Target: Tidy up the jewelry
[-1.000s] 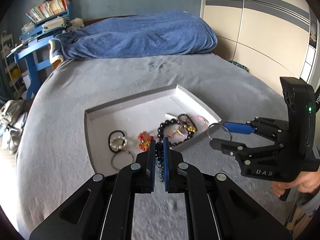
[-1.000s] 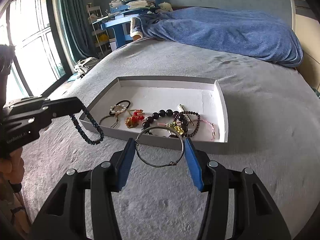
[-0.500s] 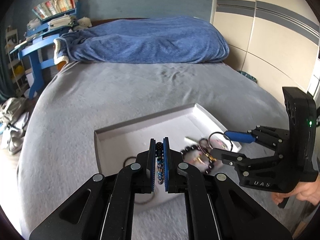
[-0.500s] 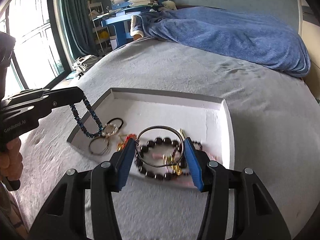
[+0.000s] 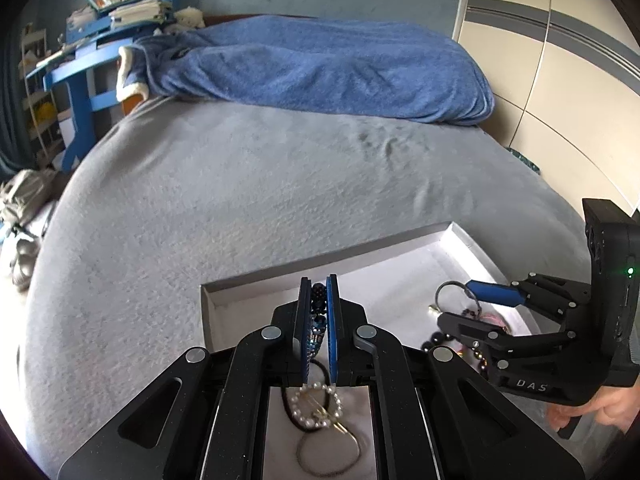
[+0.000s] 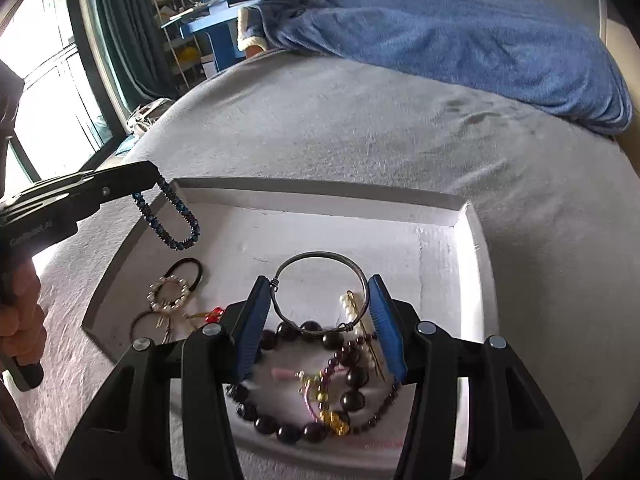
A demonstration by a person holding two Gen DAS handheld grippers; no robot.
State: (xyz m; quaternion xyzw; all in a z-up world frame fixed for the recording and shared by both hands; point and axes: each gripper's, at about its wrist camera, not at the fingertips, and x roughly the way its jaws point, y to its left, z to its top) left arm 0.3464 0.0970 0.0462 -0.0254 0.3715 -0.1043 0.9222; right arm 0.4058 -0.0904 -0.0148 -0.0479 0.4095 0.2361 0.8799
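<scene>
A grey bed [image 6: 400,128] is carrying the white tray [image 6: 476,264]; left gripper [image 5: 318,320] is pinching a blue bracelet [image 6: 176,220], right gripper [image 6: 320,320] clasping a wire bangle [image 6: 320,256].

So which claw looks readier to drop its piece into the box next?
Probably the right claw: its silver bangle hangs over bare box floor, while the left claw's blue beaded bracelet dangles by the wall.
</scene>
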